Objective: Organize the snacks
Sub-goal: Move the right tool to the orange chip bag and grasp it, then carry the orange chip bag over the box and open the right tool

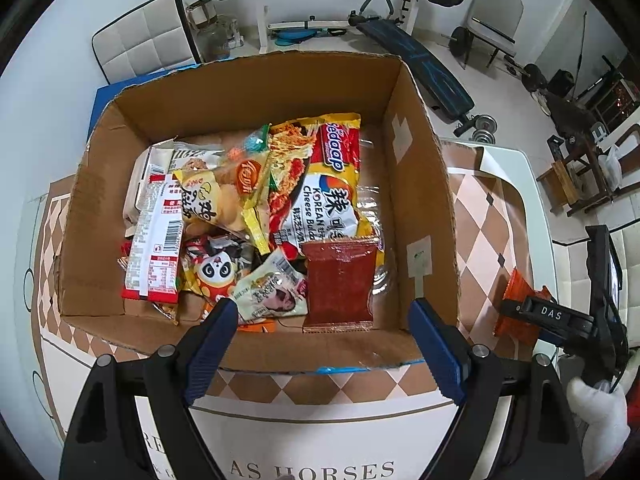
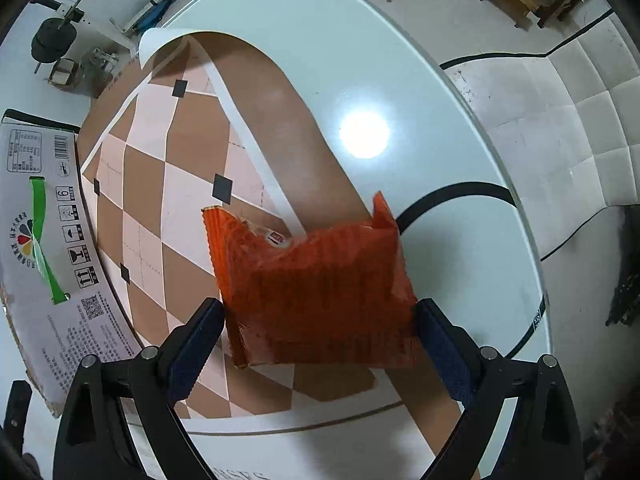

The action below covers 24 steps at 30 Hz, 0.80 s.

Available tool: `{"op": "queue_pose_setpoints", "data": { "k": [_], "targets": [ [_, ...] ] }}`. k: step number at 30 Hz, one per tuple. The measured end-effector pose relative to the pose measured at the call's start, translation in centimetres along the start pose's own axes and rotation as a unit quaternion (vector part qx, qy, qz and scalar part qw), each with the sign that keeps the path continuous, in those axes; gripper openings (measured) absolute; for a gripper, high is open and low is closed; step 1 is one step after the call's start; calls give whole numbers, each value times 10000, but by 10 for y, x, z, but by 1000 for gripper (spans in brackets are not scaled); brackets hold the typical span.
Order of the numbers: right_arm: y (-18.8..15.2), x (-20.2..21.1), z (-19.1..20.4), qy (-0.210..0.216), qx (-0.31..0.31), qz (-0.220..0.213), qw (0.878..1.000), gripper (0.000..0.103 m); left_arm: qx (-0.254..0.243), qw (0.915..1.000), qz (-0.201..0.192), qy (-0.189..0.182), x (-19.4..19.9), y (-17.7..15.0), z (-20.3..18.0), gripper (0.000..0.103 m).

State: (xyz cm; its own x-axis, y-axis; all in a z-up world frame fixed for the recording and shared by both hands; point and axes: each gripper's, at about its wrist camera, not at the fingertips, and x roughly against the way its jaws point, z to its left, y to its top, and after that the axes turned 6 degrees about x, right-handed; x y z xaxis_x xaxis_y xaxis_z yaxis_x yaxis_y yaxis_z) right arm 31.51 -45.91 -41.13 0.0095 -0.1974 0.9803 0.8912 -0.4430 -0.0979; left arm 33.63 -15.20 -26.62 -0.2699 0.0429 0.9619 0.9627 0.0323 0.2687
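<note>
A cardboard box stands on the table, filled with several snack packets: a yellow Sedaap noodle pack, a dark red sachet, a panda packet and a red-and-white wrapper. My left gripper is open and empty above the box's near edge. My right gripper is shut on an orange snack packet, held above the checkered mat to the right of the box. The packet and the right gripper also show in the left wrist view.
The white round table carries a brown and pink checkered mat. The box's printed outer side stands at the left of the right wrist view. A weight bench, barbell and chairs lie beyond the table.
</note>
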Motion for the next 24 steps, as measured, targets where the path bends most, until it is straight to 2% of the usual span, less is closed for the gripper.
{"op": "queue_pose_setpoints", "data": {
  "k": [4,5,6,8,12,16,19,24],
  "targets": [
    [-1,2,12,-197,111,-138,9996,80,-59,10000,-15,-39,-2,4,4,87],
    [-2,3,16,-227,143,-191,9995,76,-54,10000,6,-64,-3,5,5,90],
    [-3,4,18,-214,141,-224,9994,74,-29,9999,32,-122,-4,6,7,99],
    [-6,6,22,-243,155,-268,9992,71,12,9998,25,-194,-4,7,9,101],
    [-18,11,29,-195,162,-350,9991,68,56,9996,37,-268,-1,8,14,101],
    [-35,30,37,64,126,-466,9988,67,80,9992,1,-383,12,6,23,101],
    [-50,61,51,388,220,-651,9969,67,116,9989,-107,-443,32,8,37,101],
    [-67,119,105,870,701,-1050,9882,67,161,9987,-223,-432,61,23,65,101]
  ]
}}
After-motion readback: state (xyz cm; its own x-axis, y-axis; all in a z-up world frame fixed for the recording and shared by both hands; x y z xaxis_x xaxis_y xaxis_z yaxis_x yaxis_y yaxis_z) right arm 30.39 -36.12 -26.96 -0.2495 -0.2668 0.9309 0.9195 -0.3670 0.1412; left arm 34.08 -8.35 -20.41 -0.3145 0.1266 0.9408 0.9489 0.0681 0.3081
